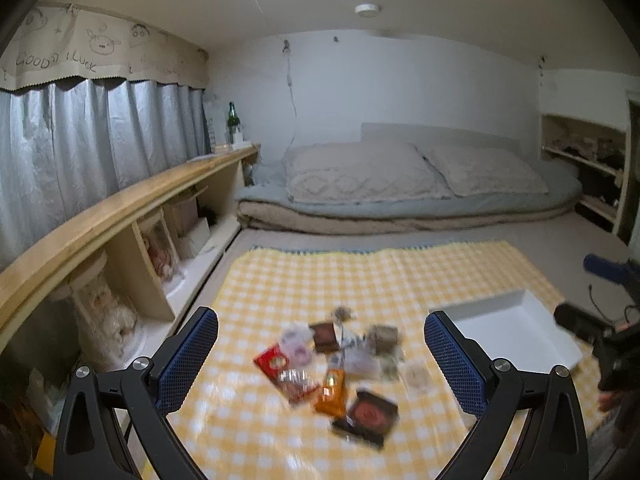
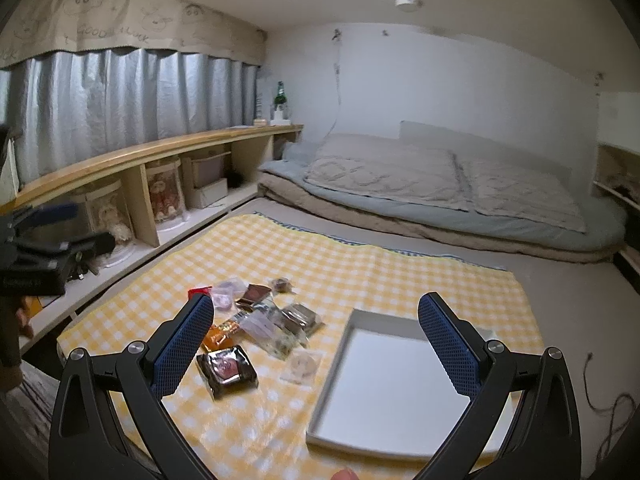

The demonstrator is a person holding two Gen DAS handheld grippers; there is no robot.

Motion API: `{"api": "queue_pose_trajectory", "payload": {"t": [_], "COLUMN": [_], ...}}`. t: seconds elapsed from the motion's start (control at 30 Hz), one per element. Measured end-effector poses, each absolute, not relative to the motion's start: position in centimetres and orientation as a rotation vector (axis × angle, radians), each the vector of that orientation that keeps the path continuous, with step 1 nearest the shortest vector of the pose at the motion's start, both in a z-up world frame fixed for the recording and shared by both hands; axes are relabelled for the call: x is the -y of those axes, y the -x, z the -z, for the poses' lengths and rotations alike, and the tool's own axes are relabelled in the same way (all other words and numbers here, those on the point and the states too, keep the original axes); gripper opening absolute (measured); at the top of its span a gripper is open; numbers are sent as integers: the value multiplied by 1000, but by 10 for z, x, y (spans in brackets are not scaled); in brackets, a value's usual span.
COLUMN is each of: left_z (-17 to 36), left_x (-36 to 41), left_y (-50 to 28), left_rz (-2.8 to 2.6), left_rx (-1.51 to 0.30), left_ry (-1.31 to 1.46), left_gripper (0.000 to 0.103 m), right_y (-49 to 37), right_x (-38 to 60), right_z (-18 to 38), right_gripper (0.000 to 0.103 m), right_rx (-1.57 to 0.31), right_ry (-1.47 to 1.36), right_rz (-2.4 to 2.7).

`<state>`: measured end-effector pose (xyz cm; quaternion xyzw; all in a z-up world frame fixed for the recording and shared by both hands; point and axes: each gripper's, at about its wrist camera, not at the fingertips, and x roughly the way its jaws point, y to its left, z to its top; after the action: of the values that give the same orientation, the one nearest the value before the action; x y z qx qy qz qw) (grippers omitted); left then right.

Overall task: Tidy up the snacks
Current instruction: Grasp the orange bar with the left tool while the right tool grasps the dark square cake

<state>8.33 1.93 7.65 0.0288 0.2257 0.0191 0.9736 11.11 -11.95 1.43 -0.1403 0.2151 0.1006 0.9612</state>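
A pile of wrapped snacks (image 1: 340,364) lies on a yellow checked cloth (image 1: 280,280); it also shows in the right wrist view (image 2: 256,320). Nearest is a dark packet with a red centre (image 1: 366,416) (image 2: 226,370). An orange packet (image 1: 332,394) and a red packet (image 1: 276,362) lie beside it. A white shallow tray (image 1: 512,324) (image 2: 384,384) sits on the cloth to the right of the pile. My left gripper (image 1: 320,356) is open above the pile, holding nothing. My right gripper (image 2: 316,344) is open above the tray's left edge, holding nothing.
A long wooden shelf (image 2: 160,148) with cubbies holding dolls runs along the left under grey curtains. A mattress with bedding (image 2: 440,196) lies at the back. A green bottle (image 2: 281,96) stands on the shelf end. A cord (image 2: 608,404) lies right of the tray.
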Motion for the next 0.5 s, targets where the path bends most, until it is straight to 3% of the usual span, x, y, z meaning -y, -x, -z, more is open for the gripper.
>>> {"api": "queue_pose_trajectory", "payload": {"t": [0.2,0.5], "left_z": [-67,-16], "left_x": [-31,-77], "left_y": [-133,-240], "left_rz": [-32,25], "left_rx": [-429,-635], "left_ry": [-46,1], "left_gripper": [103,103], "right_y": [-158,-230], "right_x": [108,79], "right_z": [-7,58], "right_gripper": [103,103], "right_rx": [-462,-606], "right_ry": [263,288], "right_rz": [-285,-410]}}
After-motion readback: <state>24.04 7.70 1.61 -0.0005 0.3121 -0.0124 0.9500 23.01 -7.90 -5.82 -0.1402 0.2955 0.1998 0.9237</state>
